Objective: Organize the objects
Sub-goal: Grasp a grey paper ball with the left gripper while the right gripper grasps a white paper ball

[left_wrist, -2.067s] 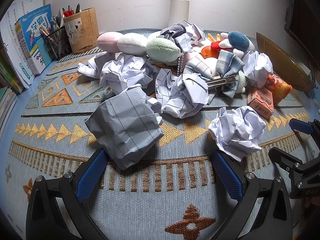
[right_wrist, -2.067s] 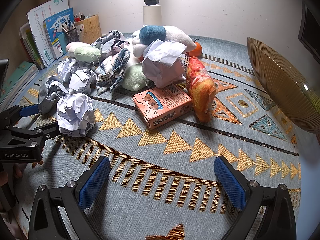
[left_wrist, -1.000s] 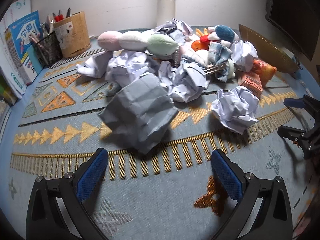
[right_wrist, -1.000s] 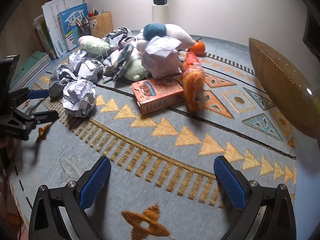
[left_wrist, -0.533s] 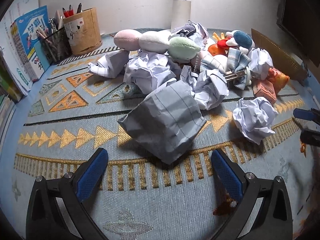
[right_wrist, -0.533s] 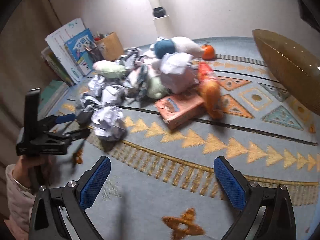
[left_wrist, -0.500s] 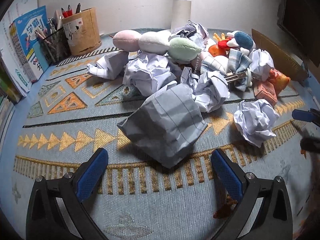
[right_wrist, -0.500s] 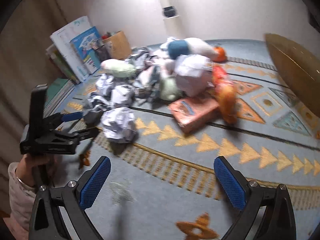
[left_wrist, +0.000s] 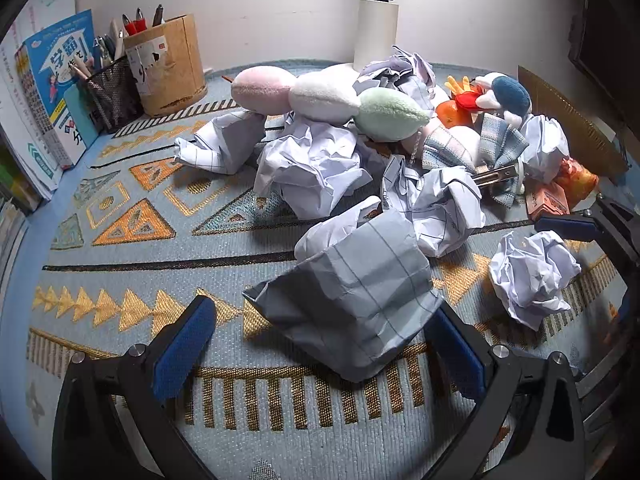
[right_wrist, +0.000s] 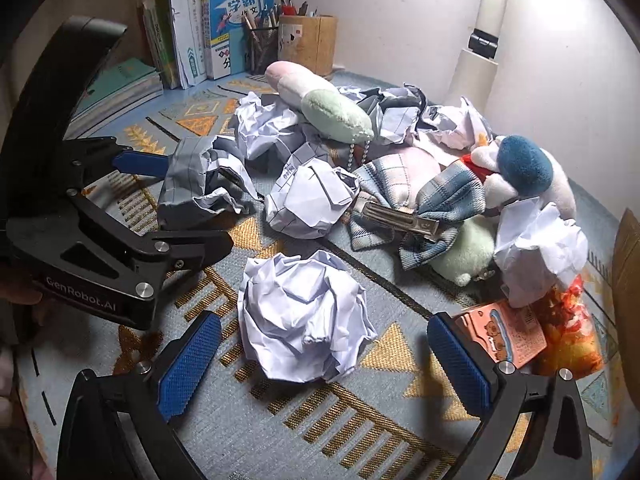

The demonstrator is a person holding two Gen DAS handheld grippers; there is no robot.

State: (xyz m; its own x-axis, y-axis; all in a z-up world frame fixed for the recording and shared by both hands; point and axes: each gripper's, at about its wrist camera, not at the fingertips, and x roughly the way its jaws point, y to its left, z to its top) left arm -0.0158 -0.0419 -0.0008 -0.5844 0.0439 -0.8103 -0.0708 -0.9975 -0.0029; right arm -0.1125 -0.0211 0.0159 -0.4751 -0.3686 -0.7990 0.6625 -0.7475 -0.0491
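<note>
A heap of crumpled paper, plush toys [left_wrist: 384,118] and a plaid cloth bow [right_wrist: 424,200] lies on a patterned mat [left_wrist: 120,240]. My left gripper [left_wrist: 320,356] is open, its blue pads on either side of a grey lined paper wad [left_wrist: 352,300]. That wad also shows in the right wrist view [right_wrist: 192,184]. My right gripper [right_wrist: 324,360] is open, with a white paper ball [right_wrist: 300,316] between its pads; the ball also shows in the left wrist view [left_wrist: 532,276]. The left gripper shows at the left of the right wrist view [right_wrist: 176,200].
A cork pen holder [left_wrist: 168,68], a mesh pen cup [left_wrist: 108,96] and books [left_wrist: 52,88] stand at the back left. An orange box [right_wrist: 504,332] and a snack bag [right_wrist: 572,328] lie at the right. A gold bowl [left_wrist: 572,120] stands far right.
Both grippers have moved forward. The left now has the grey wad between its pads. The right has swung left and now has the white ball between its pads.
</note>
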